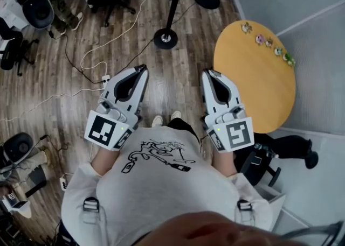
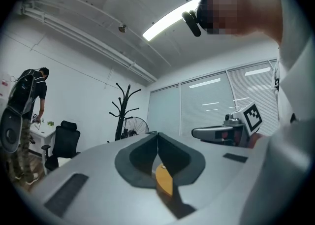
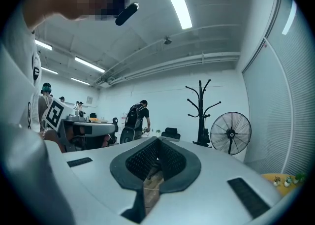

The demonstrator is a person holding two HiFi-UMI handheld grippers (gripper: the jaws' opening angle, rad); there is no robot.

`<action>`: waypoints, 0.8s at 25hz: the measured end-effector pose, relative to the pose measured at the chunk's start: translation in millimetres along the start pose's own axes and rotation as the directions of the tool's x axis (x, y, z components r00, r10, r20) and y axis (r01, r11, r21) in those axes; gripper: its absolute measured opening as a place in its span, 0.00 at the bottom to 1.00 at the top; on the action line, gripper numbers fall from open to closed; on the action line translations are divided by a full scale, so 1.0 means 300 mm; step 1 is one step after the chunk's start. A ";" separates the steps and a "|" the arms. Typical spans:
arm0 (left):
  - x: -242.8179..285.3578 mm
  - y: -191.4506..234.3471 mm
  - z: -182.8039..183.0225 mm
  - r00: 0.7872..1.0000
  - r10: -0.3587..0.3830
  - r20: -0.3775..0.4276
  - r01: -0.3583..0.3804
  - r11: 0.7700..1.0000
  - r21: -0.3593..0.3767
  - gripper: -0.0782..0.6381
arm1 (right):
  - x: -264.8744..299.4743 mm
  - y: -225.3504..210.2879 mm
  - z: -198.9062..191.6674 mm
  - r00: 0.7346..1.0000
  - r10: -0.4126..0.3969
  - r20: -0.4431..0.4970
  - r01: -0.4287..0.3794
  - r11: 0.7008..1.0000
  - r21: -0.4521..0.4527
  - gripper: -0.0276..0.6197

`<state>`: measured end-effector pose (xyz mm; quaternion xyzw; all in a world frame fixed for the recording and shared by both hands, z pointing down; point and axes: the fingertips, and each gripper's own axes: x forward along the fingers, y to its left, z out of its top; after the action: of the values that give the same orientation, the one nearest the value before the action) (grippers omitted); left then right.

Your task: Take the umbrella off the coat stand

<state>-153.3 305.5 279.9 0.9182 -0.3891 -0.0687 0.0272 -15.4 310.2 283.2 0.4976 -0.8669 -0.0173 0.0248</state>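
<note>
- Left gripper (image 1: pixel 141 69) and right gripper (image 1: pixel 210 72): grey moulded shells with dark ribbed pads. Both sets of jaws are closed together on nothing and held level ahead of the person.
- Umbrella: not made out in any view. Task judged not begun; approach, grip and lift-off all remain.
- Coat stand (image 3: pixel 203 113): black slim pole with curved branching hooks that look bare from here, well apart from both grippers.
- Pedestal fan (image 3: pixel 230 131): black wire cage, just beside the stand.
- Round table (image 1: pixel 259 94): smooth yellow-tan top, small figurines near its far edge.
- Floor (image 1: pixel 54 78): wood-grain planks crossed by trailing cables.
</note>
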 end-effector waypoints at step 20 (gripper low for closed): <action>0.175 0.049 -0.021 1.000 -0.015 0.004 0.015 1.000 0.006 0.12 | 0.086 -0.150 -0.035 1.000 -0.019 -0.006 0.019 1.000 0.010 0.07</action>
<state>-126.8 257.5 282.2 0.9210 -0.3826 -0.0695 0.0231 10.9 265.2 291.9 0.5059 -0.8622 -0.0116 0.0247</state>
